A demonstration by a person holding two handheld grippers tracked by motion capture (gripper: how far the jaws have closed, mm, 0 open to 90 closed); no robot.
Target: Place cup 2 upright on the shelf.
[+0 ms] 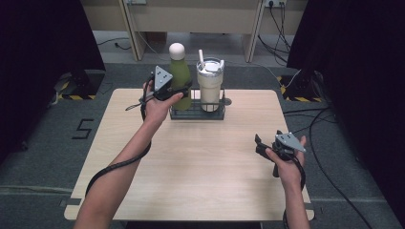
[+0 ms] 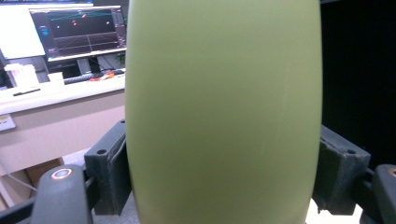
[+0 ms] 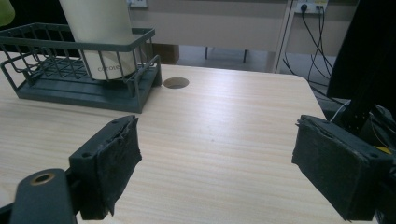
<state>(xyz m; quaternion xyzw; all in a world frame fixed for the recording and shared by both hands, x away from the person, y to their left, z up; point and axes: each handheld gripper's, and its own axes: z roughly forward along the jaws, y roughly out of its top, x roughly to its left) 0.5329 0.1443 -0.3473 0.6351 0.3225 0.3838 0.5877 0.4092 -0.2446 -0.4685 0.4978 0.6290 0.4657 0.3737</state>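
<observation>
A green bottle (image 1: 180, 76) with a cream cap is upright in my left gripper (image 1: 179, 90), whose jaws are shut on its body. In the left gripper view the bottle (image 2: 224, 112) sits pinched between both pads (image 2: 109, 172). It hangs over the left half of a dark wire basket (image 1: 177, 113) at the table's far edge. In the right gripper view that half of the basket (image 3: 32, 70) holds nothing. A cream tumbler (image 1: 210, 86) with lid and straw stands in the right half. My right gripper (image 1: 260, 143) is open over the table's right side, nothing between its jaws (image 3: 224, 172).
The wooden table (image 1: 200, 162) has a round cable hole (image 3: 176, 82) beside the basket. Cables (image 1: 329, 157) trail on the floor to the right. A desk with a monitor (image 2: 79, 32) stands beyond the table.
</observation>
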